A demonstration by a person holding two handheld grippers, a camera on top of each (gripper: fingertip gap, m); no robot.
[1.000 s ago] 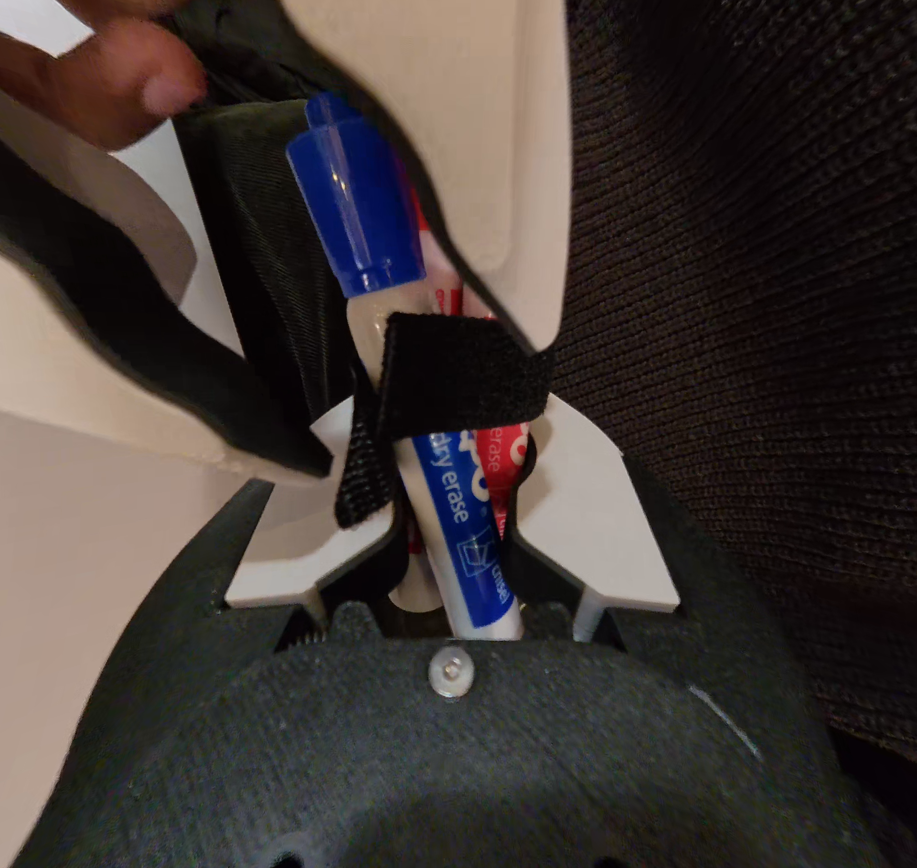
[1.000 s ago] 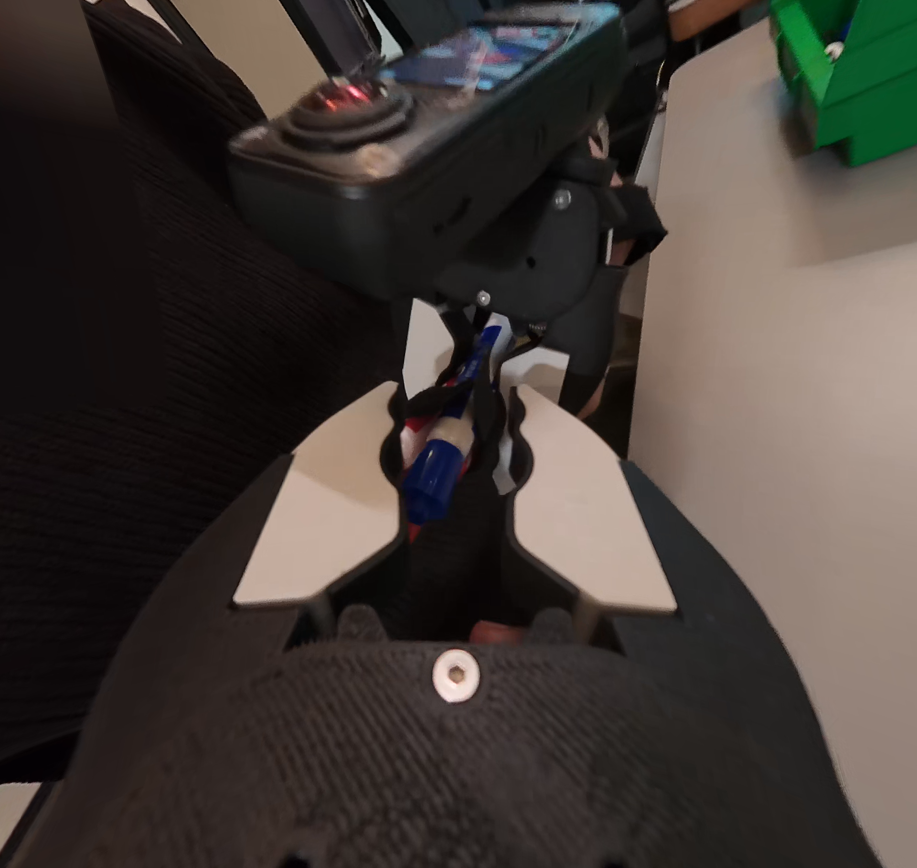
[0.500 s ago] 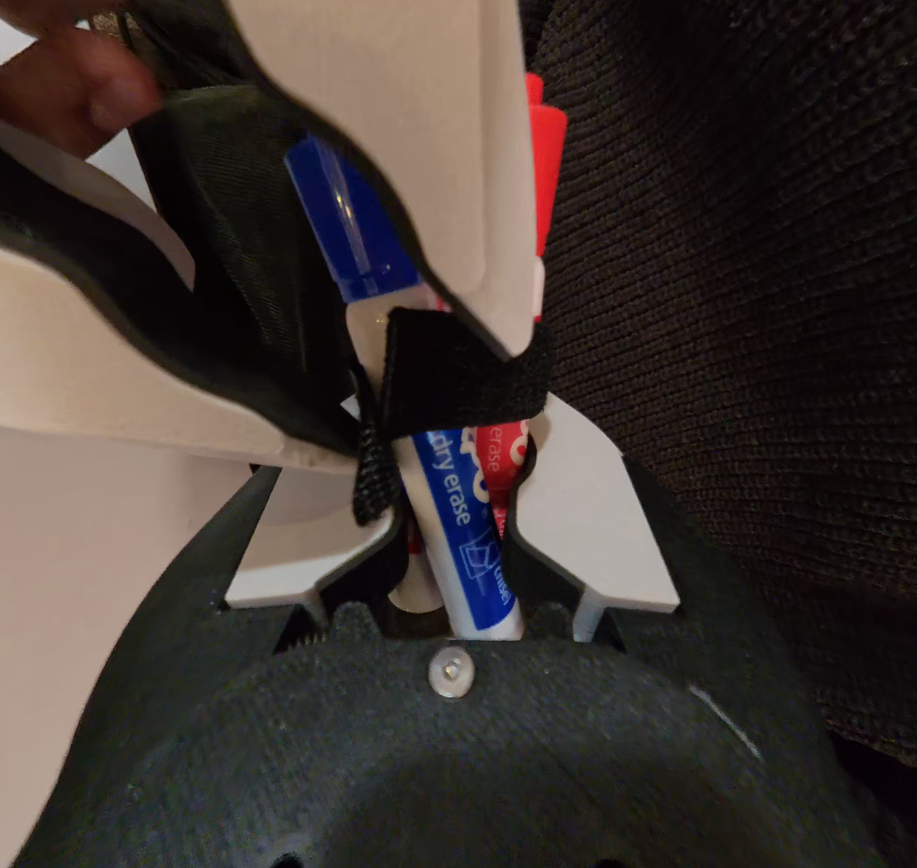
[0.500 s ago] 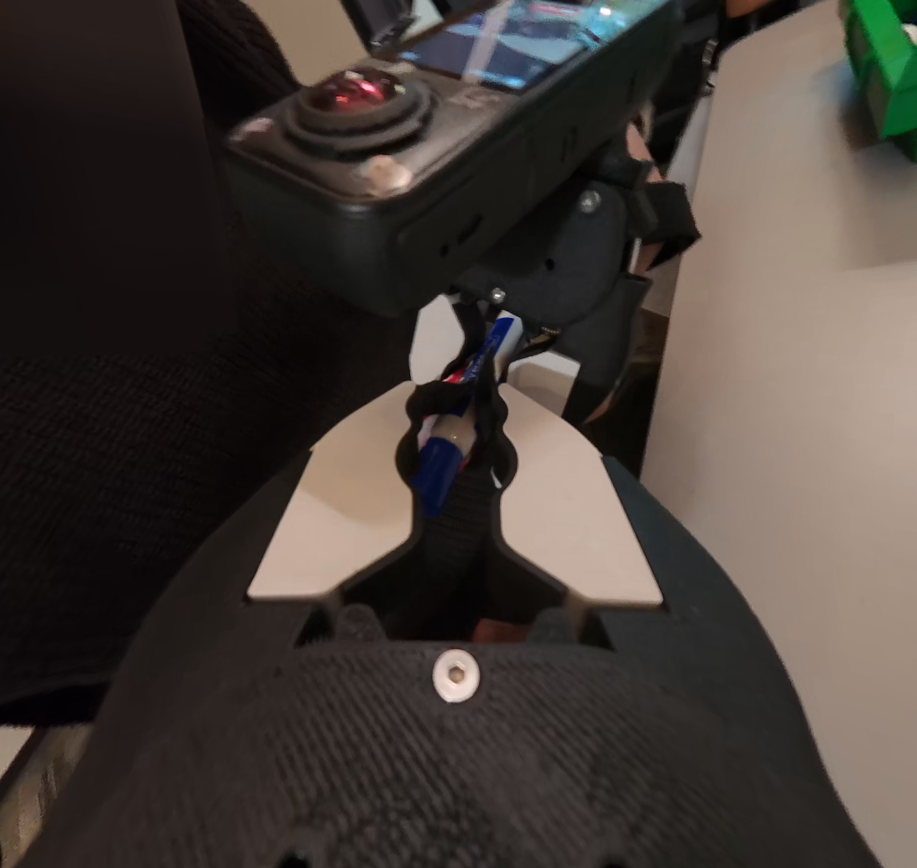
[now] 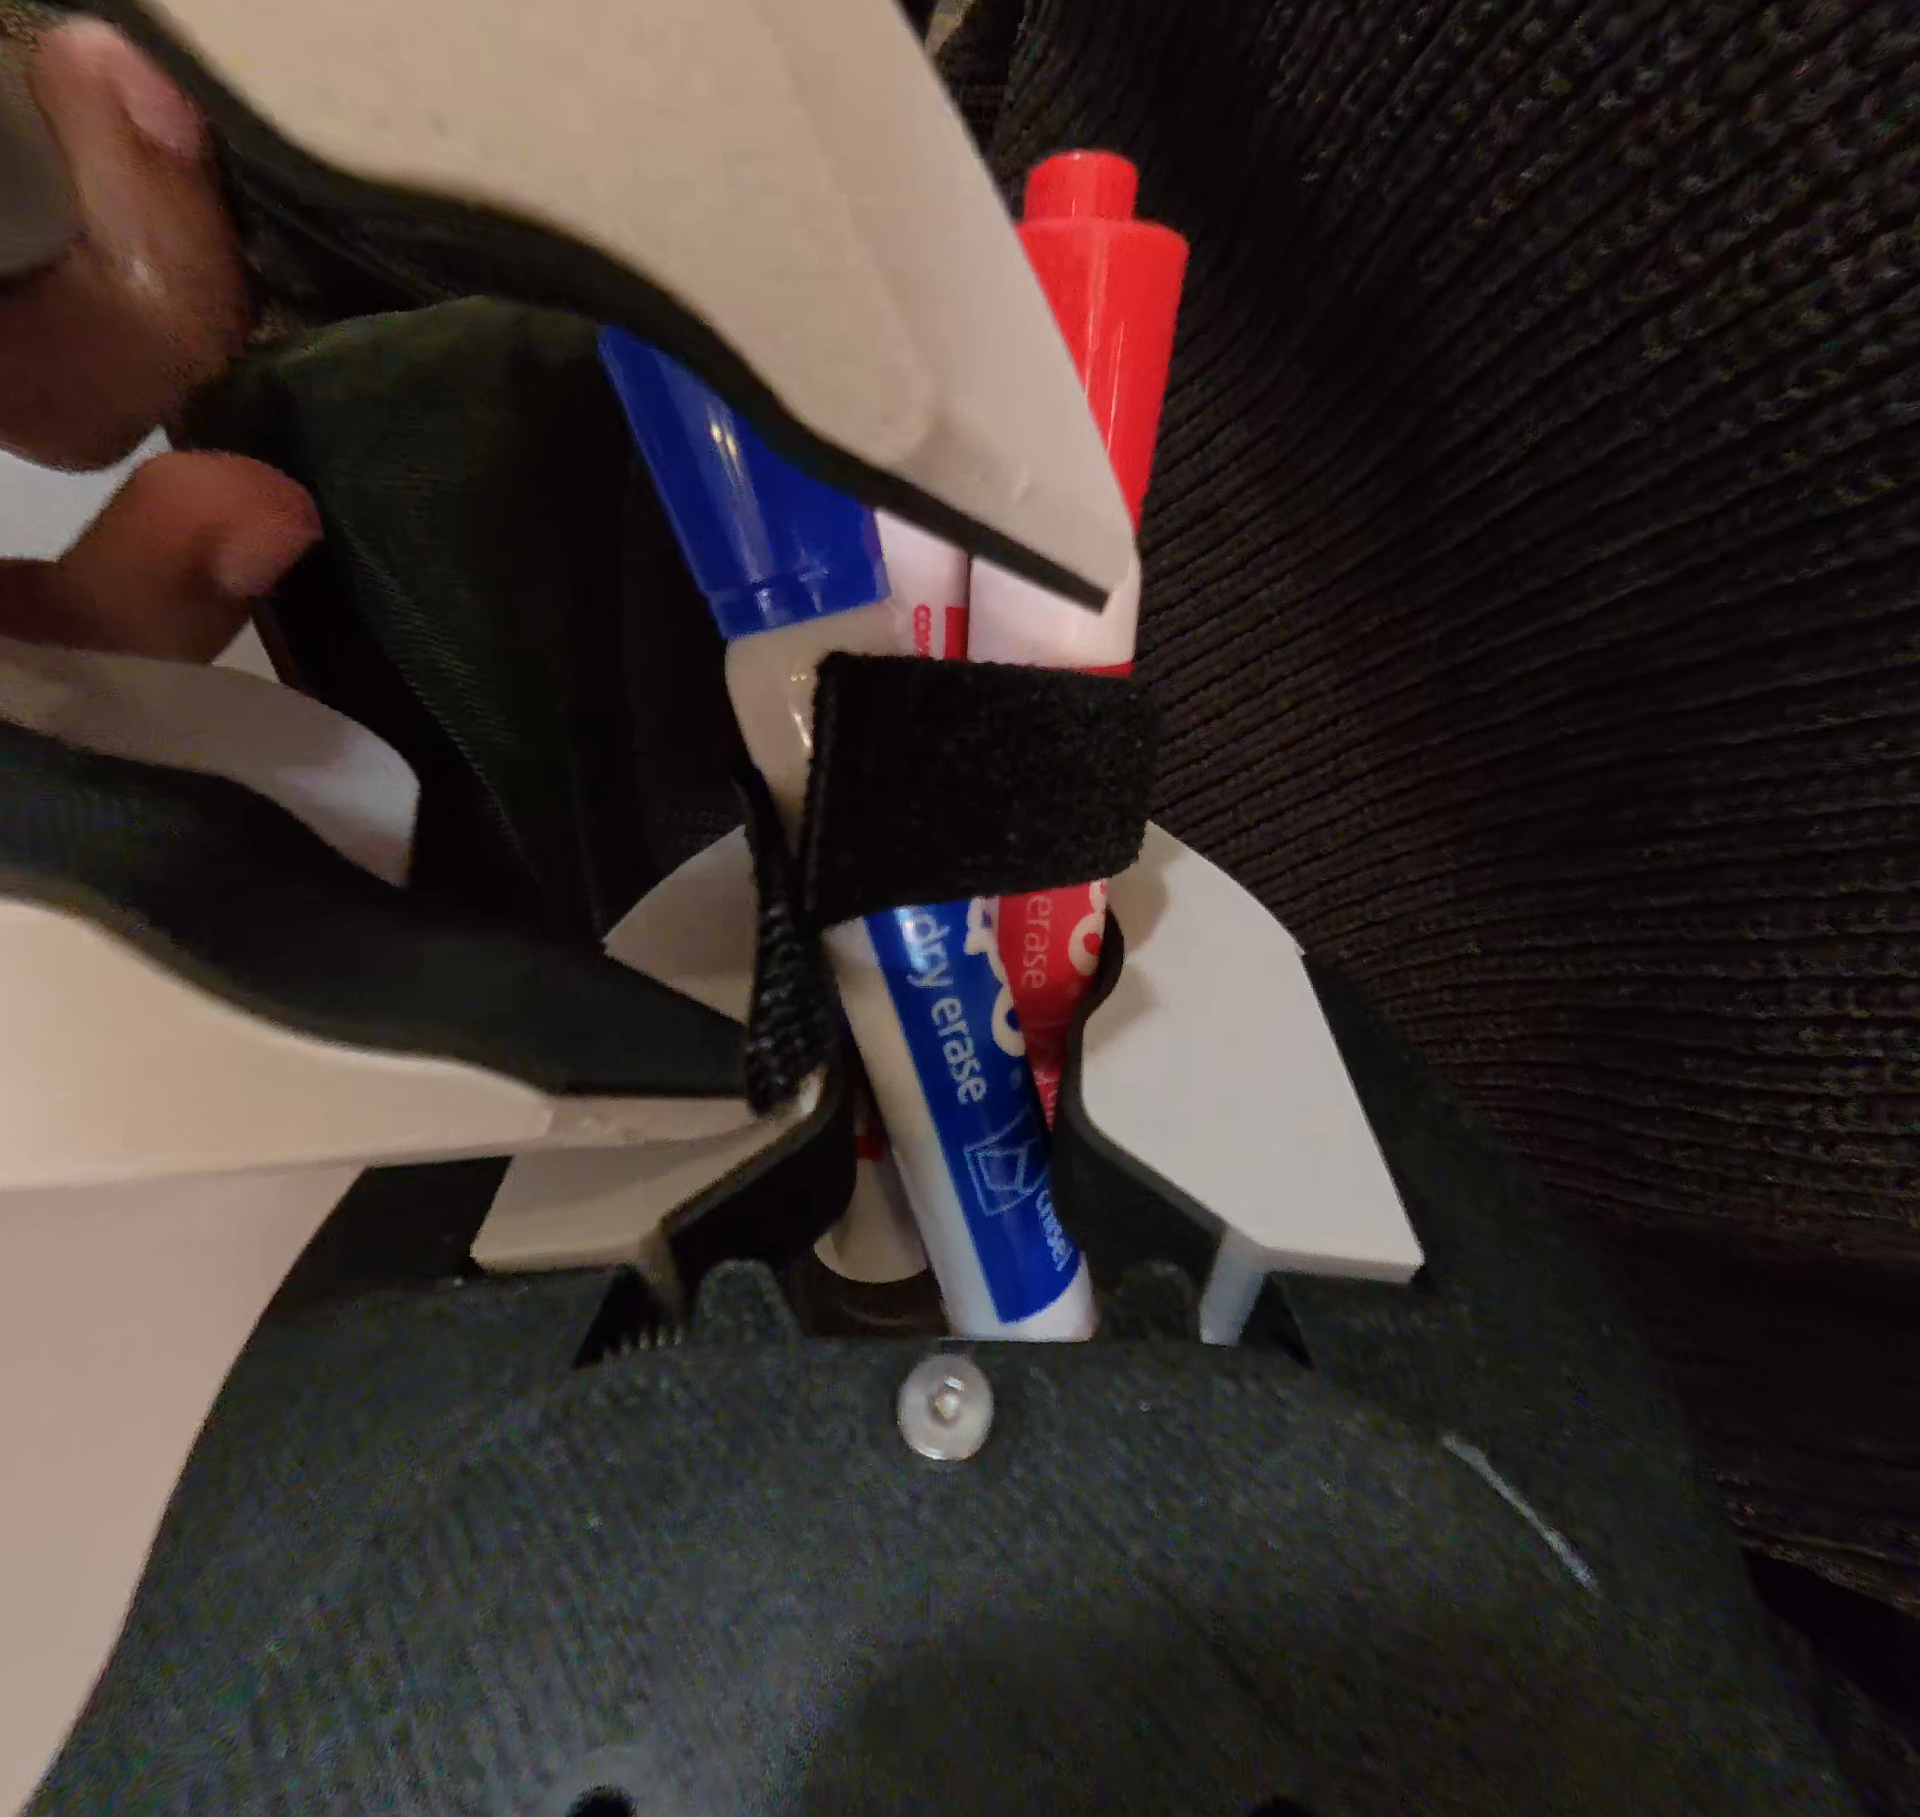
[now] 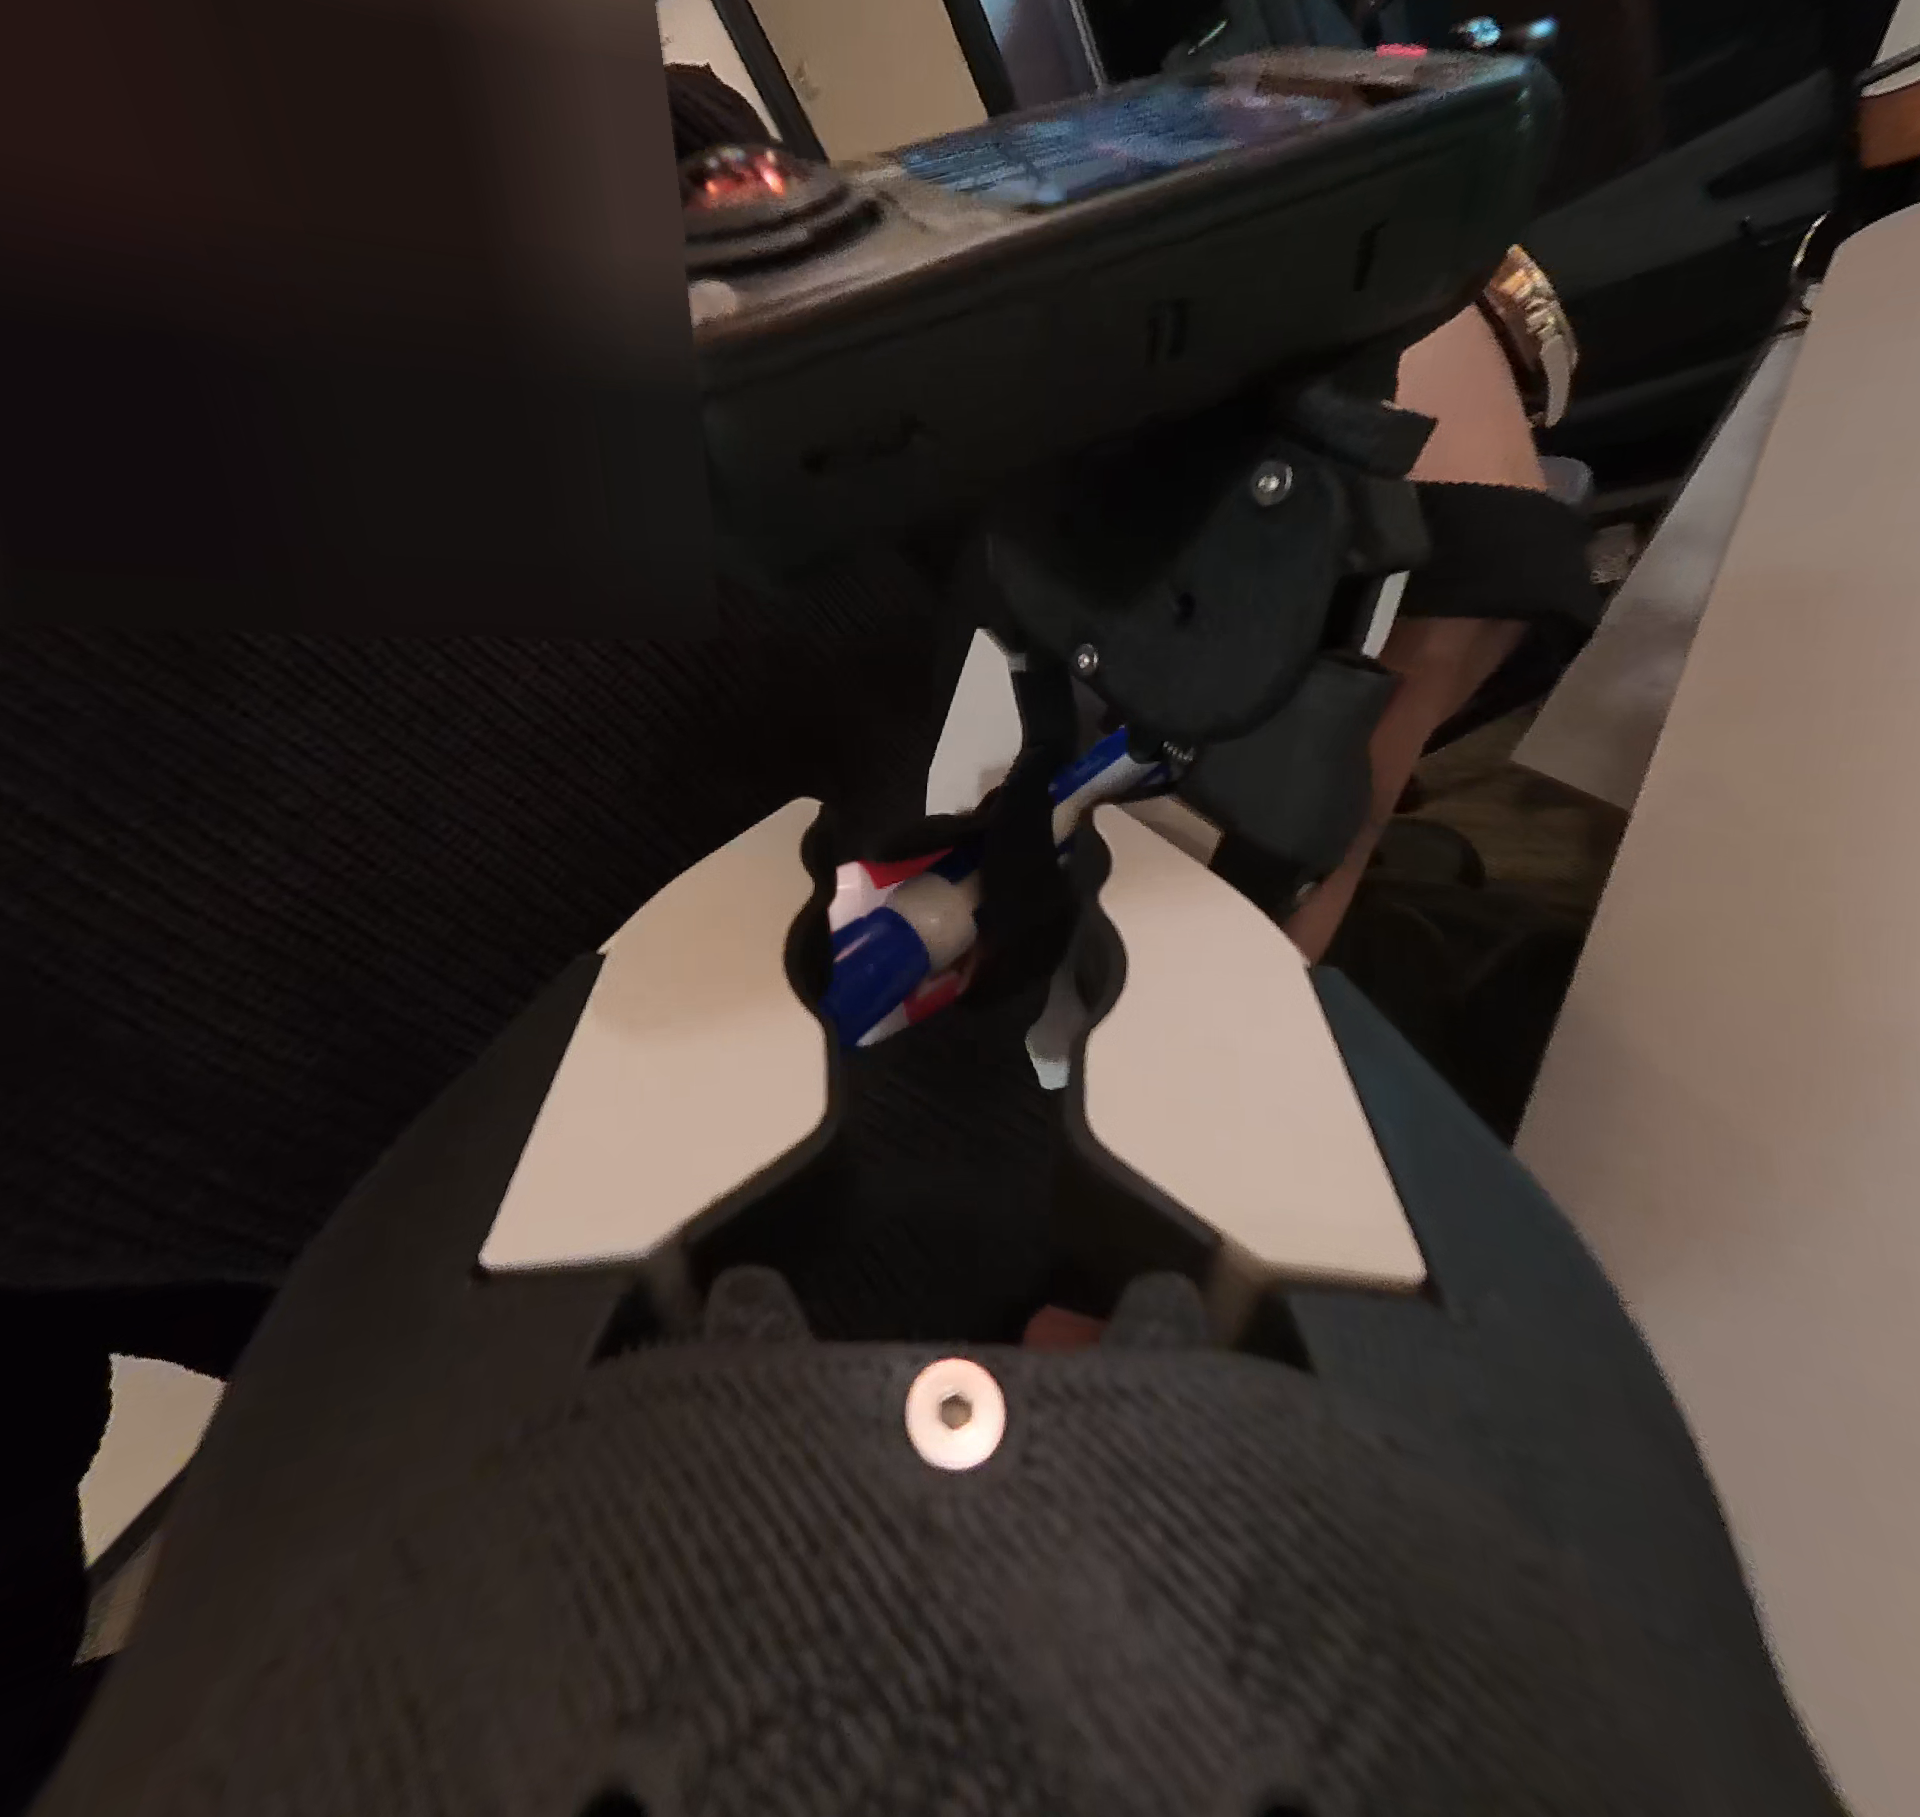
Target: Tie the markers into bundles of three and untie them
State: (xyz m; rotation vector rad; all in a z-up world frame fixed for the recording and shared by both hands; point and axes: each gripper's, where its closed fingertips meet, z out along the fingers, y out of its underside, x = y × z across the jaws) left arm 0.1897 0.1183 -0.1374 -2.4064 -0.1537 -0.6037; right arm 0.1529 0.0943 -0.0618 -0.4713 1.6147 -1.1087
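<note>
My left gripper (image 5: pixel 961 946) is shut on a bundle of dry-erase markers: a blue one (image 5: pixel 977 1092) and a red one (image 5: pixel 1101 313), caps pointing away. A black hook-and-loop strap (image 5: pixel 966 780) wraps the bundle just past the fingertips. My right gripper (image 6: pixel 951 894) faces it from the far side. Its white fingers (image 5: pixel 675 157) bracket the blue cap (image 6: pixel 878 978), and the strap's wide black tail (image 6: pixel 935 1175) runs back between them. The left gripper's black body (image 6: pixel 1195 645) and its camera (image 6: pixel 1091 209) sit close ahead in the right wrist view.
A dark knit garment (image 5: pixel 1507 624) fills the right of the left wrist view and the left of the right wrist view (image 6: pixel 312 832). A beige table (image 6: pixel 1766 936) lies to the right. A hand (image 5: pixel 114 261) grips the right gripper; a wrist with a watch (image 6: pixel 1538 323) is behind the left one. Across from one pair of fingers to the other is roughly 8 cm.
The right gripper's fingers have swung across the marker caps, so the red cap now shows beside the upper finger. The left gripper's camera has moved closer. The green bins have left the right view.
</note>
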